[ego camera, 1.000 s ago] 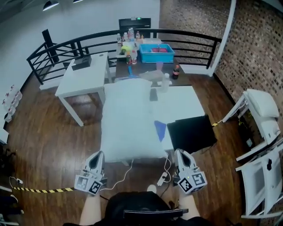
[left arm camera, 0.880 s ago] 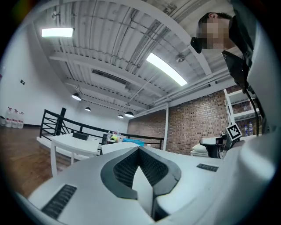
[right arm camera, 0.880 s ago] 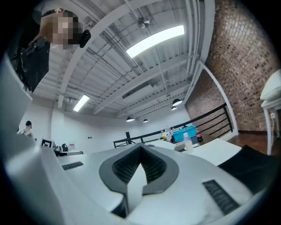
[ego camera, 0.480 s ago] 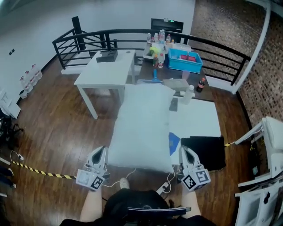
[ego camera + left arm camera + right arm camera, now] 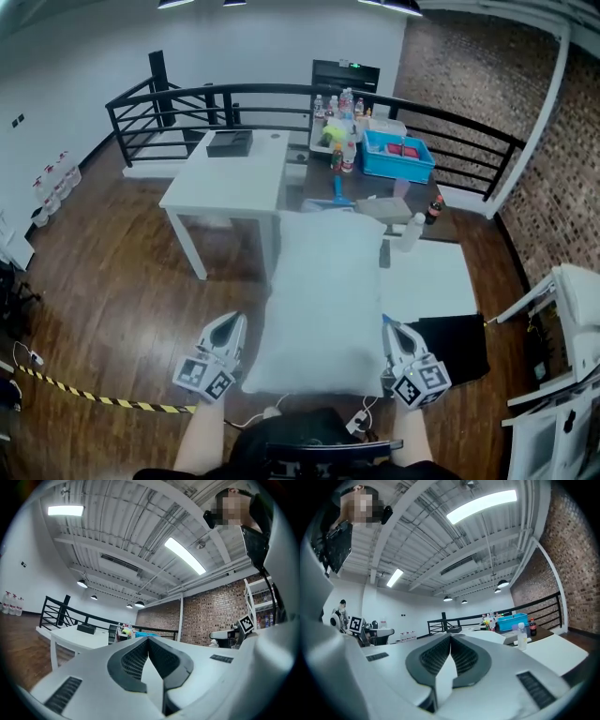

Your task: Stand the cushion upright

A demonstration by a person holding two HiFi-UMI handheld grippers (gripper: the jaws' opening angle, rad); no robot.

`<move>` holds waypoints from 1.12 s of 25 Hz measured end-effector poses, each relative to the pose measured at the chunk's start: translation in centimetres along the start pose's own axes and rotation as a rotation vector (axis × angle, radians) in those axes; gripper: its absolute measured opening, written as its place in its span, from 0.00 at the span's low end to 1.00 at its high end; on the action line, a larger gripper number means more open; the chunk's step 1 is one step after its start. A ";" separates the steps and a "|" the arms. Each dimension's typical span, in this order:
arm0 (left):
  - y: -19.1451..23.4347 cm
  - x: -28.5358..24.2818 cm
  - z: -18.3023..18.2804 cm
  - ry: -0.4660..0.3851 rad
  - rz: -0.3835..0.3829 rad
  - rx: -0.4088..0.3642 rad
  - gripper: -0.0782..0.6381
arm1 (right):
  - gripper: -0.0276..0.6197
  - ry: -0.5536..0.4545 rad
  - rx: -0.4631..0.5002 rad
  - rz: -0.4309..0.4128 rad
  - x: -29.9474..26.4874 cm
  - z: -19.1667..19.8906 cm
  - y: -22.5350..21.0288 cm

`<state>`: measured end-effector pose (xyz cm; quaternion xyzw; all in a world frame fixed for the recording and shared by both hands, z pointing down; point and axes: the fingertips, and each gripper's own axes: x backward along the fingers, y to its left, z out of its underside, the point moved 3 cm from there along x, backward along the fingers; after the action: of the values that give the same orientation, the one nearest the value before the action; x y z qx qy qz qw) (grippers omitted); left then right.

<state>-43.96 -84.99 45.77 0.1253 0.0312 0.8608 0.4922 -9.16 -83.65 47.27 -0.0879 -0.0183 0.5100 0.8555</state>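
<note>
A large white cushion [image 5: 323,300] lies flat along the left part of a white table [image 5: 431,277], its near edge towards me. My left gripper [image 5: 234,321] is shut and empty beside the cushion's near left corner. Beside the near right corner, my right gripper [image 5: 388,328] is also shut with nothing held. Whether either tip touches the fabric I cannot tell. The left gripper view shows closed pads [image 5: 140,658] and a white bulk, likely the cushion [image 5: 281,667], at the right edge. In the right gripper view the pads [image 5: 461,658] are together, with white bulk at left.
A black mat [image 5: 455,342] lies on the table right of the cushion, and a plastic bottle [image 5: 410,232] stands past its far right corner. A second white table [image 5: 225,178] stands at far left. Behind are a blue bin [image 5: 398,157], bottles and a black railing [image 5: 281,94]. White chairs [image 5: 572,300] stand at right.
Both grippers have moved forward, from in front of the cushion's near edge to either side of its near corners. The cushion still lies flat in the same place.
</note>
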 end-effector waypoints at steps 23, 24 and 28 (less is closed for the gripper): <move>7.1 -10.6 10.8 0.380 0.002 0.356 0.55 | 0.51 0.382 -0.161 0.175 -10.6 8.3 -8.5; 7.2 -11.2 11.8 0.407 0.000 0.371 0.58 | 0.53 0.393 -0.168 0.168 -10.8 8.6 -8.6; 7.8 -13.3 15.4 0.523 -0.011 0.382 0.70 | 0.64 0.431 -0.205 0.123 -11.5 9.6 -9.9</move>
<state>-40.24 -101.48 59.61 -0.0104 0.3182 0.8398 0.4397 -7.21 -97.05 59.05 -0.2821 0.1180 0.5260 0.7937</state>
